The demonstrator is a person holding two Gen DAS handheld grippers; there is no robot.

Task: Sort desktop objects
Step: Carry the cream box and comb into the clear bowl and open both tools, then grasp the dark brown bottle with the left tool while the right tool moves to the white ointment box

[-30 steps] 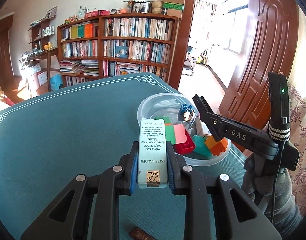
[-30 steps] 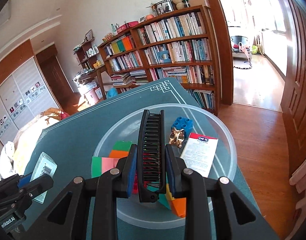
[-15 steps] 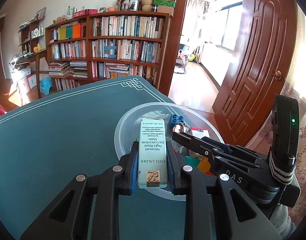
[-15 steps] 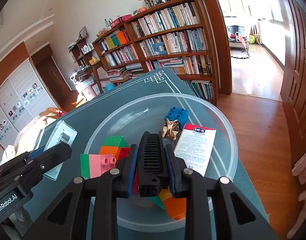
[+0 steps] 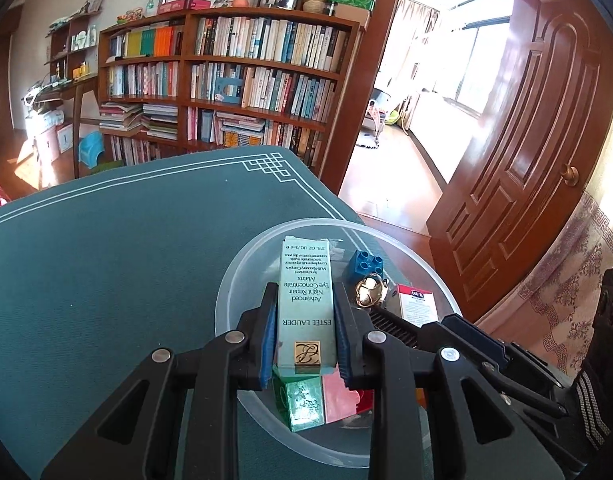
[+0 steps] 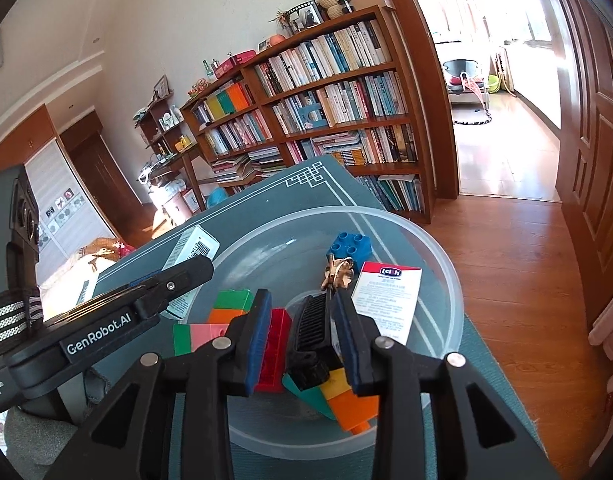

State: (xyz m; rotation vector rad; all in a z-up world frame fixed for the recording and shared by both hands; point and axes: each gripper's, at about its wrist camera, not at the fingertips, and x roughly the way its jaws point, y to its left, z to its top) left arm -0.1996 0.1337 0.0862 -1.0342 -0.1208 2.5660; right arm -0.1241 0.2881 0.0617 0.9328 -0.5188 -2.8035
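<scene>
Hovering over clear bowl (image 6: pixel 446 264): left gripper (image 5: pixel 305 332), jaws just eased wider, pale green carton (image 5: pixel 305 304) between pads, contact unclear. Right gripper (image 6: pixel 302 340) jaws just parting, black comb (image 6: pixel 311 330) loose between them, lying on bricks (image 6: pixel 274 344) in bowl.

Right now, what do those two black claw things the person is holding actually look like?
Both tools are matte black plastic with cut-out triangular arms, silver screws at the joints and blue pads lining their fingers. The left tool bears white "GenRobot.AI" lettering. A black-and-white striped strap wraps its handle; the right tool looks the same.
</scene>
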